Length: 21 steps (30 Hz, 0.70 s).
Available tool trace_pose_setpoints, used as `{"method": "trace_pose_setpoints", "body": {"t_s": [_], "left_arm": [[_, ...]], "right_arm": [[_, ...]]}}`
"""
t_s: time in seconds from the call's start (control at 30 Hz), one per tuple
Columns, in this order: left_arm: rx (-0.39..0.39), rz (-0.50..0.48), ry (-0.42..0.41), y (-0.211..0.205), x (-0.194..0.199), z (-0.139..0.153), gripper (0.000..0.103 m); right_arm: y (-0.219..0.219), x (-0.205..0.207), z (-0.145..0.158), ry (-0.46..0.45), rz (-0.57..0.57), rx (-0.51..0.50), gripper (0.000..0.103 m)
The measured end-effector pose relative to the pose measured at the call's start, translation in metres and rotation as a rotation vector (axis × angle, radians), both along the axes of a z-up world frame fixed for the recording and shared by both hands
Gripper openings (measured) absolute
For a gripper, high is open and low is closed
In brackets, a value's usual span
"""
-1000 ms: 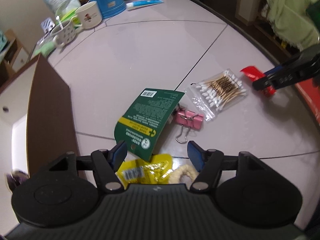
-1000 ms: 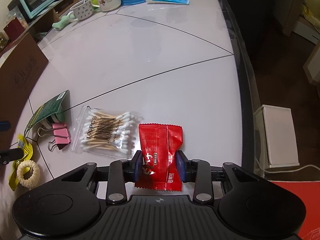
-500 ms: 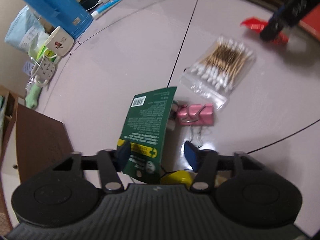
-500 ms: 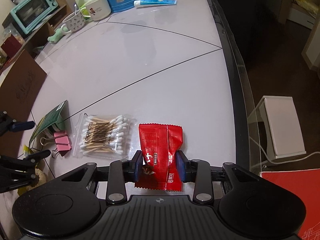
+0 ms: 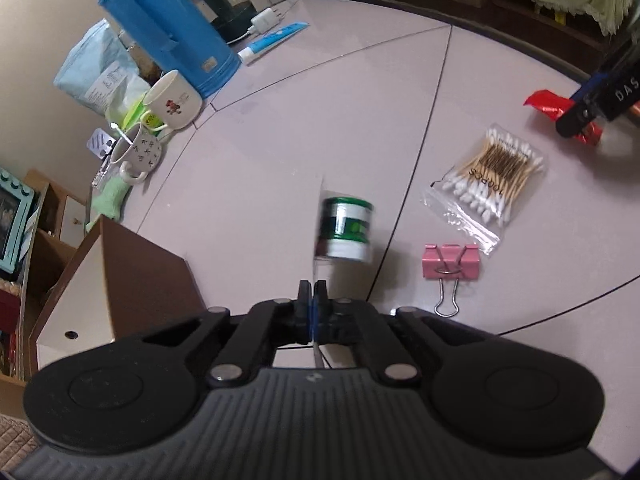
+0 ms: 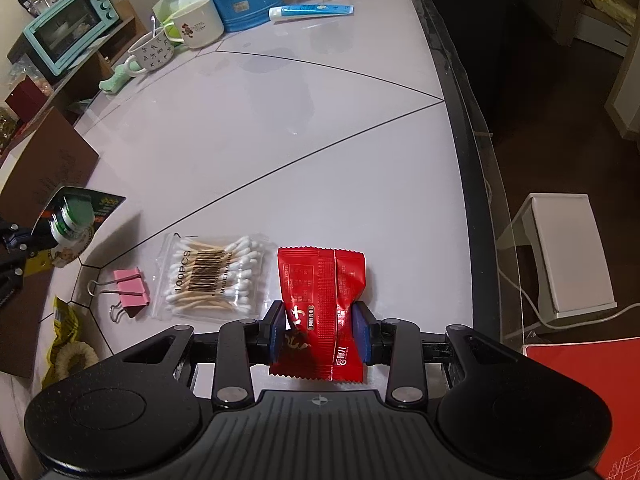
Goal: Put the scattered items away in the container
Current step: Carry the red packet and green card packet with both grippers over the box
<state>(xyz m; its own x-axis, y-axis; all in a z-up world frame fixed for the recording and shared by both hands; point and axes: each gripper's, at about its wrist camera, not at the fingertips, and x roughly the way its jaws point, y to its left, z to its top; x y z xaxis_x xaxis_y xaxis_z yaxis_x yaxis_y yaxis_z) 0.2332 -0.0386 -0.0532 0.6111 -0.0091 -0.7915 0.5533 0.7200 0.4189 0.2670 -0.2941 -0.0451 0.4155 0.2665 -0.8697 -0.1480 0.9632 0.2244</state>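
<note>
Left gripper (image 5: 309,300) pinched tight on green carded blister pack (image 5: 344,227), edge-on, long axis pointing away. Right gripper (image 6: 319,330) clamps red foil sachet (image 6: 320,300), lengthwise along fingers.

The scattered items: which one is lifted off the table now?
The green carded tape pack, pinched by the left gripper. The cotton swabs, pink binder clip lie flat.

Two close wrist views, shared cotton swabs (image 5: 486,184)

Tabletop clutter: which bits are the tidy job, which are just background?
Job:
- green-carded tape pack, in left gripper
- red foil snack packet, in right gripper
- bagged cotton swabs
- pink binder clip
- brown box

Background:
- blue thermos
- two mugs
- toothpaste tube
</note>
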Motion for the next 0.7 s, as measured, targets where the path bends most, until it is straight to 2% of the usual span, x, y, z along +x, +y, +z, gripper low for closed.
{"method": "trace_pose_setpoints", "body": {"t_s": [0.37,0.7], "left_arm": [[-0.100,0.030,-0.027,0.010,-0.026,0.041,0.000],[-0.155,0.069,-0.062,0.026,-0.068,0.075,0.000]], "right_arm": [[0.006,-0.014,0.015,-0.032,0.020,0.016,0.035],[0.027,-0.037,0.040,-0.085,0.087,0.049,0.035]]}}
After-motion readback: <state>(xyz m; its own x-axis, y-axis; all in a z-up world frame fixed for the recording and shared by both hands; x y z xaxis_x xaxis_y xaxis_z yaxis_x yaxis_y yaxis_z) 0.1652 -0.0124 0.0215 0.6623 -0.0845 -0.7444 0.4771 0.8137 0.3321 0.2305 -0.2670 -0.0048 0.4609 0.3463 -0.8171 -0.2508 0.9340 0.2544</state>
